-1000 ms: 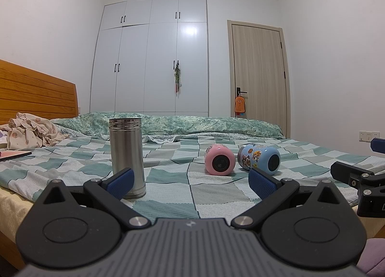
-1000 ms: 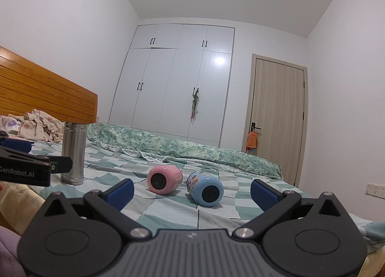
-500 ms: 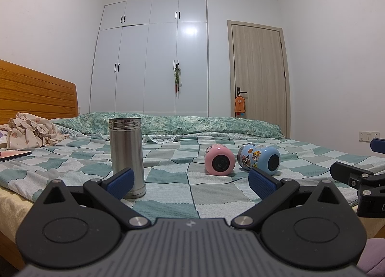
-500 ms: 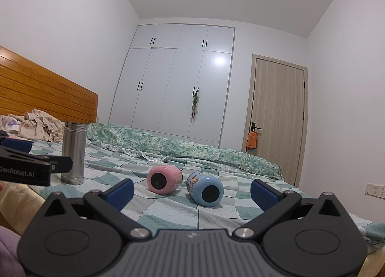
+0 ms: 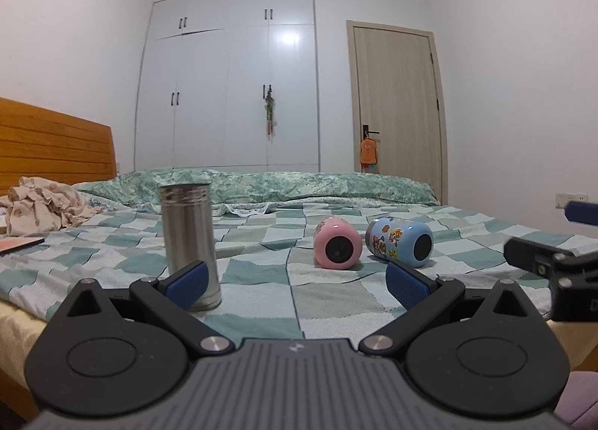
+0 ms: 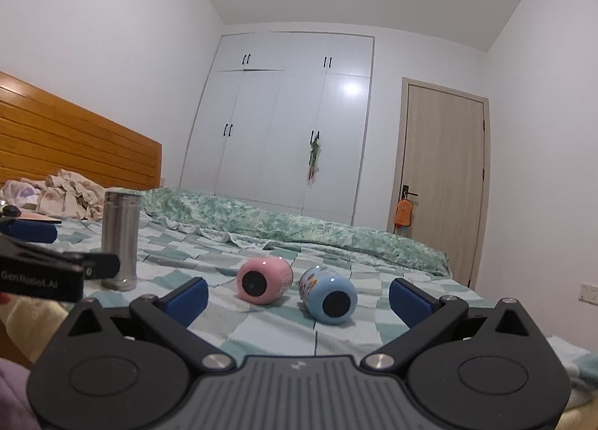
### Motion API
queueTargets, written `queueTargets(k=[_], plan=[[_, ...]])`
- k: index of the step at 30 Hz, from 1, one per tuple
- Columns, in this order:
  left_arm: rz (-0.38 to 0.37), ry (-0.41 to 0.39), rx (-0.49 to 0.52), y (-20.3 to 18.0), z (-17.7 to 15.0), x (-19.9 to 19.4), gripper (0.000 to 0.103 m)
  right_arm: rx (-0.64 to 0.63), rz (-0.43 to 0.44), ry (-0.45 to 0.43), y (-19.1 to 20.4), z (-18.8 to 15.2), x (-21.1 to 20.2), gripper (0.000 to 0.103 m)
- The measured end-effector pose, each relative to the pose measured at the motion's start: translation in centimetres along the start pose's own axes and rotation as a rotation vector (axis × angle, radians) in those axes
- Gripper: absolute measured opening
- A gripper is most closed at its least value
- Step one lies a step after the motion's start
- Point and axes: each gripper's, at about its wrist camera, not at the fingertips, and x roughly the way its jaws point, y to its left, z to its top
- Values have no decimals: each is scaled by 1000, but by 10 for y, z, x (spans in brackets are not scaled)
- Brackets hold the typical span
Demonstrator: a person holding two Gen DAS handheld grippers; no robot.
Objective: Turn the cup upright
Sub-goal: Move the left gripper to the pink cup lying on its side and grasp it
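Both grippers, left [image 5: 295, 280] and right [image 6: 297, 297], hover wide open and empty short of the pink cup [image 6: 264, 280] and blue cartoon cup [image 6: 328, 295], which lie side by side on the checked bedspread [image 6: 261, 325]. Being round, either could roll off the soft cloth or nudge its neighbour if pinched off-centre.

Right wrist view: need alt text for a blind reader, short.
Two small cups, a pink cup and a blue cup, lie on their sides on a checked bedspread ahead of the open right gripper. A steel flask stands upright at left, behind the left gripper.
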Motion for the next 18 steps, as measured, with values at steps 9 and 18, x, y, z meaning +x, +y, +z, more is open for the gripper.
queueTargets(k=[9,18], plan=[[-26,93,42,-18,33,56,103,-11,49,57,-45,17,66,103],[-35,229,108,-47,72,153,103,-10,137,192,-98,32,167,103]])
